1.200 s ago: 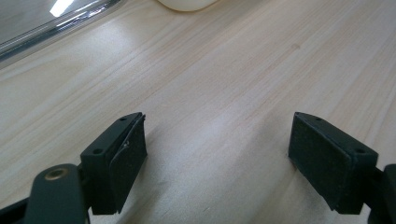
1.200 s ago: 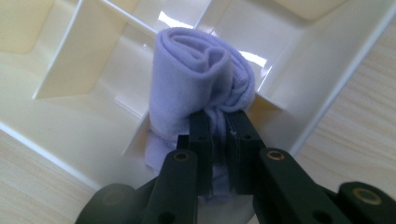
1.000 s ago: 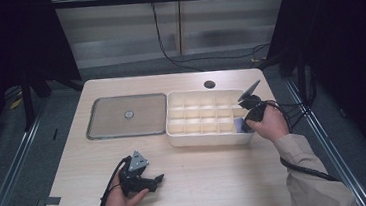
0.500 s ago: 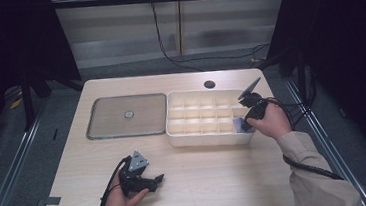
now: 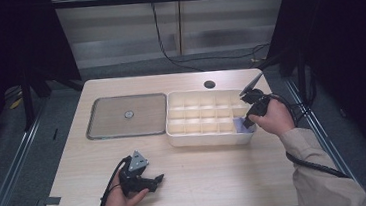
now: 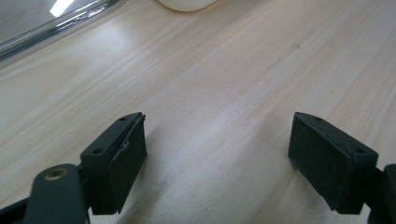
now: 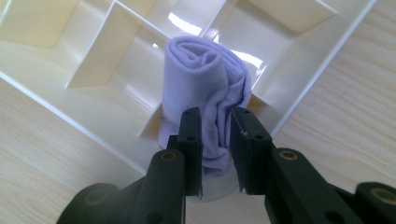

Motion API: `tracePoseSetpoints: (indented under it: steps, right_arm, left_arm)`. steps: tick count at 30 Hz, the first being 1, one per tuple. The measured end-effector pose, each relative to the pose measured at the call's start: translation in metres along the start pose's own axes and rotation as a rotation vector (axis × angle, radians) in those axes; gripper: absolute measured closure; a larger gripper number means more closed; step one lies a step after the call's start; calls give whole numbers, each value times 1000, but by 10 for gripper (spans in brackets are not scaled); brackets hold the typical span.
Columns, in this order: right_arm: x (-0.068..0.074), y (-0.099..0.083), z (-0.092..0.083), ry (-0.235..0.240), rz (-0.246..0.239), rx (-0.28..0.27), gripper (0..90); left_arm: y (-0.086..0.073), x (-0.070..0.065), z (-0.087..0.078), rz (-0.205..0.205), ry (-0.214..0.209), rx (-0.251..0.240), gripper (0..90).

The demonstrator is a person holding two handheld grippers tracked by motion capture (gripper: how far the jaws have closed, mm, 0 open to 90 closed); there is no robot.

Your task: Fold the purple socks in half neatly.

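A rolled pale purple cloth [image 7: 201, 70] stands in the corner compartment of the white divided box [image 7: 93, 121], at the box's near right end [image 5: 209, 140]. My right gripper [image 7: 215, 116] reaches down into that compartment with a fold of the roll pinched between its pads; its jaws have just been opening a little, with the cloth still between them. From above, the cloth [image 5: 239, 124] peeks out beside the right gripper [image 5: 246, 122]. My left gripper [image 5: 155, 178] rests low on the table's near side, jaws wide apart over bare wood [image 6: 217, 135].
A flat metal tray [image 5: 103, 132] lies left of the box with a small round piece [image 5: 128, 114] in it; its rim [image 6: 46, 32] is ahead of the left gripper. A cable hole [image 5: 209, 84] sits behind the box. Cables trail off the right edge.
The right hand has shifted only slightly at the box's corner, still with the cloth. The left hand and its gripper have stayed where they were.
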State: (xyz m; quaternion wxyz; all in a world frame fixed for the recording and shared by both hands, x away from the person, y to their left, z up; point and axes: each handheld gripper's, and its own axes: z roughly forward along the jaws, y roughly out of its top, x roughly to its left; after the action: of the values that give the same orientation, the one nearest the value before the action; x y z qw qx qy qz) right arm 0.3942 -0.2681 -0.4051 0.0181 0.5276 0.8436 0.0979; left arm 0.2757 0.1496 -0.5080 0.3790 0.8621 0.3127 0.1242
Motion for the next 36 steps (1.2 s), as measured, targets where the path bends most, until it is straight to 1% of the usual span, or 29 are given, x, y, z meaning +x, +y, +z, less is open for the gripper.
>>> tracePoseSetpoints:
  steps: [6,18,28,31,32,34,36]
  right_arm:
    - [0,3,-7,-9,0,1,745]
    - [0,7,-15,-9,1,-4,753]
    - [1,14,-24,-14,-15,-3,769]
    - [2,16,-26,-10,-13,-3,770]
    - [2,17,-27,-8,-10,-1,772]
    - [2,18,-28,-10,-19,-2,786]
    - [2,19,-29,-11,-13,1,805]
  left_arm:
    - [0,0,0,0,-1,0,187]
    - [0,0,0,0,0,0,187]
    - [0,0,0,0,-1,4,187]
    - [0,0,0,1,-2,3,187]
    - [0,0,0,0,-2,3,187]
    - [0,0,0,0,-1,4,187]
    - [0,0,0,0,-2,3,187]
